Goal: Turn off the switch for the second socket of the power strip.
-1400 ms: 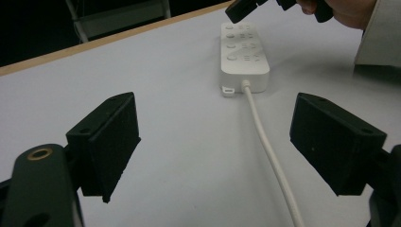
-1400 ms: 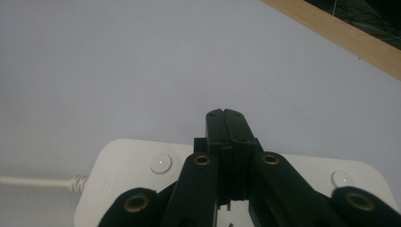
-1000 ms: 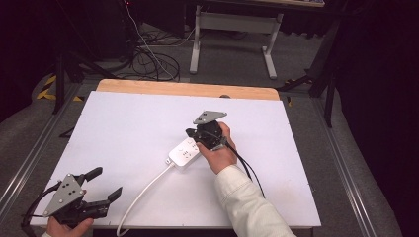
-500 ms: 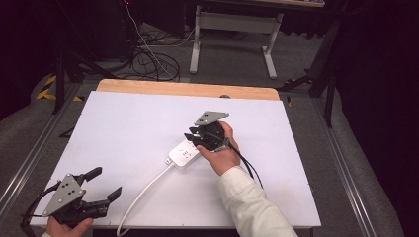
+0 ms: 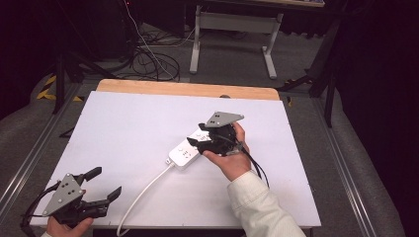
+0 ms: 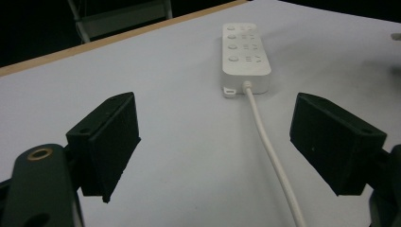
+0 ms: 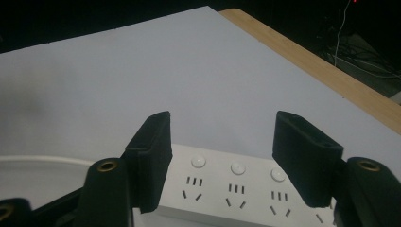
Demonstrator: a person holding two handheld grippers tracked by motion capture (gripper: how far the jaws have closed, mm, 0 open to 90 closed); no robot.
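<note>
Power strip [image 5: 187,149] lies flat near the centre of the white table [image 5: 128,128], its cord [image 5: 143,192] trailing toward seven o'clock. Right gripper [image 5: 195,140] hovers over its three o'clock end, jaws just opened, gripping nothing. Left gripper [image 5: 106,183], at seven o'clock, gapes empty.

One power strip [image 5: 190,149] lies on one worktop [image 5: 133,128]. One white cable [image 5: 143,195] leaves it. Two grippers are present: left gripper [image 5: 107,182], right gripper [image 5: 195,141].

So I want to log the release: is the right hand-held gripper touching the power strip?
Apart. The right gripper view shows the right hand-held gripper open above the power strip, pads clear.
</note>
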